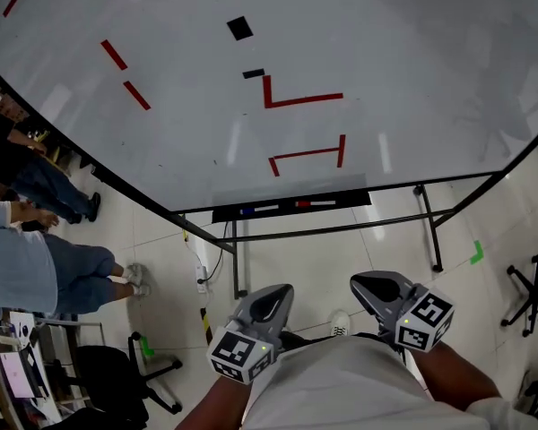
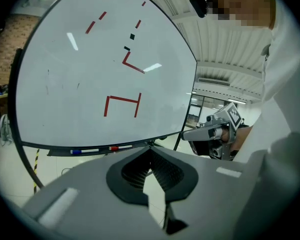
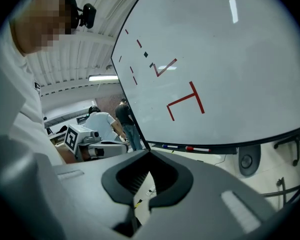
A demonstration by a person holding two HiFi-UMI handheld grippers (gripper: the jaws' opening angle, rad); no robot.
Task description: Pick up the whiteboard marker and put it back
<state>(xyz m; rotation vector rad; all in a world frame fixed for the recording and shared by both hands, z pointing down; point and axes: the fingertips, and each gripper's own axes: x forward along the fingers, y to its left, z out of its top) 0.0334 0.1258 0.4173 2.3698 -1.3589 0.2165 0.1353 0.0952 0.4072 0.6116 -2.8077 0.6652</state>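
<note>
Meeting at their tips, the jaws of the left gripper (image 1: 274,299) and right gripper (image 1: 375,287) are held closed and empty, well apart from the whiteboard (image 1: 403,70) tray (image 1: 355,199), where a red-capped whiteboard marker (image 1: 316,203) is laid beside a blue-capped marker (image 1: 256,210).

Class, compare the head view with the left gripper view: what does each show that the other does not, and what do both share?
Only the head view: an office chair, bystanders' legs at the left, a green tape mark, and the marker cube on the left gripper.
Only the left gripper view: the ceiling, a brick wall, and that gripper's jaws close up, together with nothing between them.
Both: the whiteboard with red marks, the tray holding a blue-capped marker and a red-capped marker, and the right gripper.
</note>
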